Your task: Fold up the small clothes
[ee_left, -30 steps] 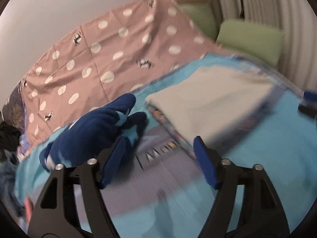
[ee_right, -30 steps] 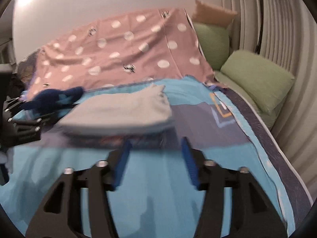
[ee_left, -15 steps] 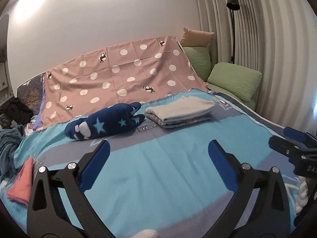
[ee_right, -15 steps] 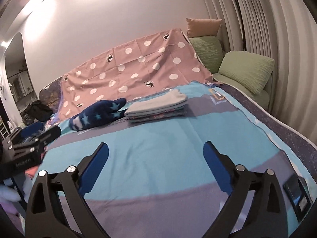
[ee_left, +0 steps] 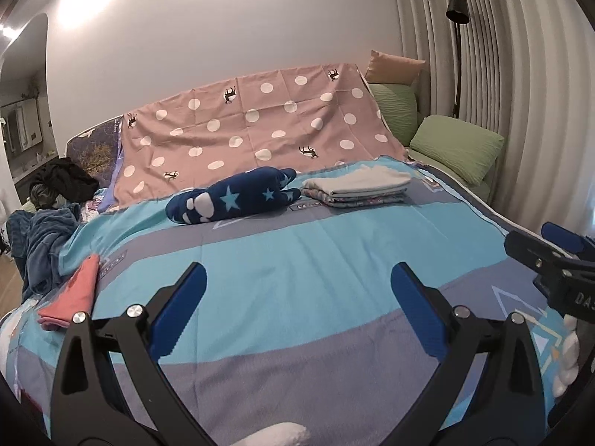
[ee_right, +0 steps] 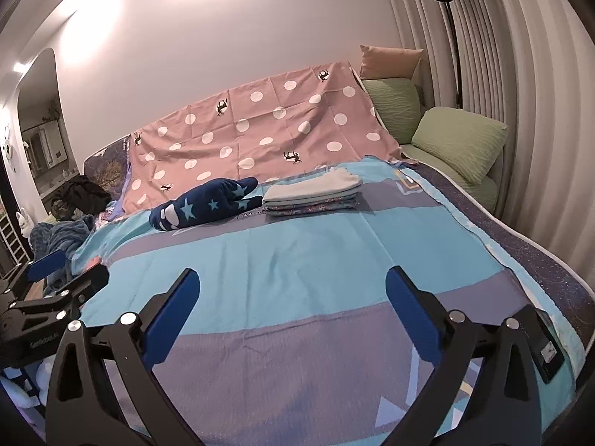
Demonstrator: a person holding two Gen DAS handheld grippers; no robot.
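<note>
A neat stack of folded small clothes [ee_left: 356, 187] [ee_right: 314, 195], pale grey on top, lies far back on the blue and grey bedspread [ee_left: 297, 252] [ee_right: 297, 260]. A dark blue star-patterned garment [ee_left: 234, 199] [ee_right: 202, 204] lies bundled to its left. A pink-red cloth [ee_left: 72, 295] lies at the bed's left edge. My left gripper [ee_left: 297, 308] is open and empty, held above the near part of the bed. My right gripper [ee_right: 292, 308] is open and empty too, to the right of the left one.
A pink polka-dot sheet [ee_left: 256, 126] drapes the headboard. Green pillows [ee_left: 457, 146] and a tan cushion [ee_left: 394, 68] sit at the back right, by a floor lamp [ee_left: 458, 37]. Dark clothes and a blue blanket [ee_left: 41, 238] pile at the left. A small black device [ee_right: 544, 349] lies near the right edge.
Both grippers have pulled back from the stack to the near end of the bed and opened wider. The stack and the star garment stay in place.
</note>
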